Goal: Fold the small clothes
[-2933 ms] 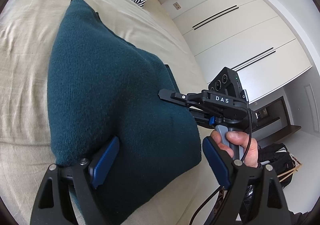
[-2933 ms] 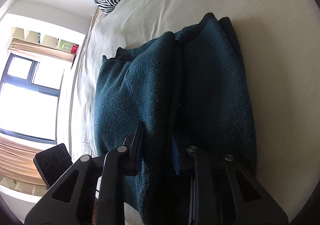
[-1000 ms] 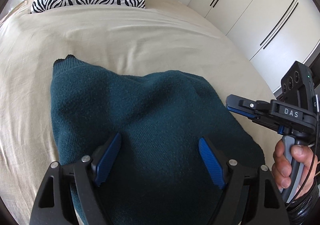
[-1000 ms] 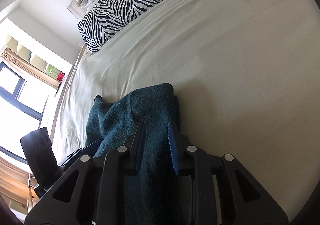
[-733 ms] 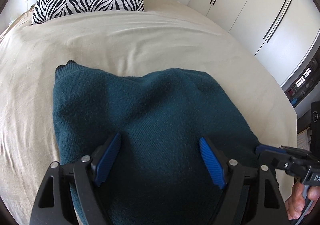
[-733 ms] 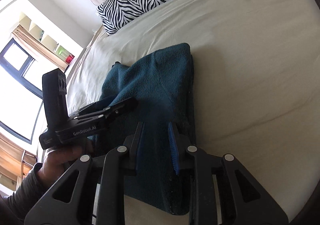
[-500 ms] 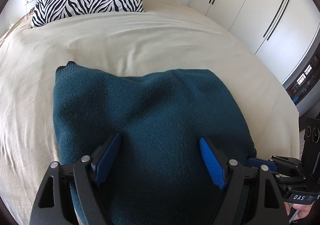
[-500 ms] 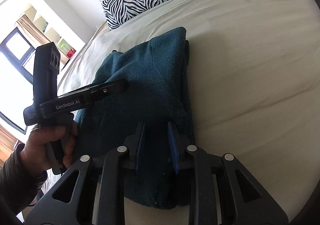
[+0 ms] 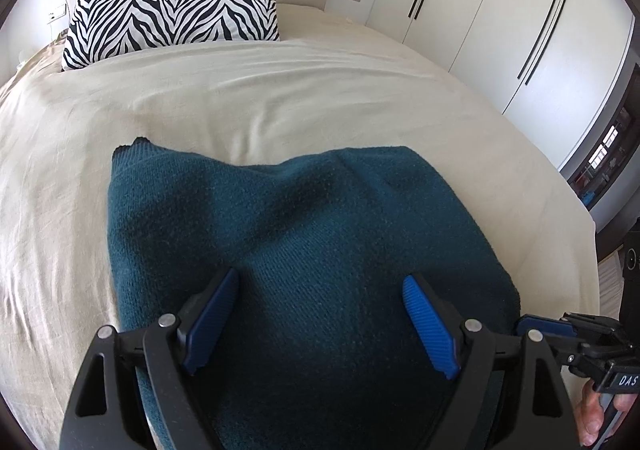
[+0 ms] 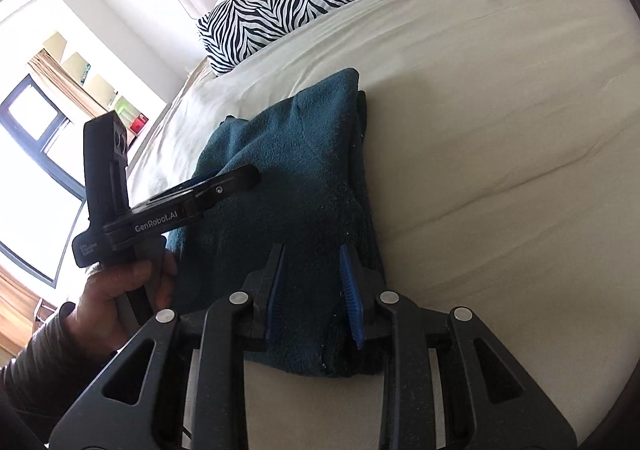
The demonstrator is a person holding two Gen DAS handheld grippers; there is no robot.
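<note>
A cream-sheeted bed (image 9: 280, 98) carries a folded teal sweater (image 9: 304, 234) at its near edge — and a zebra-striped pillow (image 9: 172, 10) at the far end.

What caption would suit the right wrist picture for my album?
Right gripper open over a folded teal sweater on a cream bed, left gripper alongside.

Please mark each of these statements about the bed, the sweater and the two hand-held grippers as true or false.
1. The teal sweater lies folded on the bed. True.
2. The left hand-held gripper is shut. False: its jaws stand wide open above the sweater.
3. A zebra-striped pillow sits at the head of the bed. True.
4. The right hand-held gripper holds the pillow. False: its slightly parted fingers are at the sweater's near edge.
</note>
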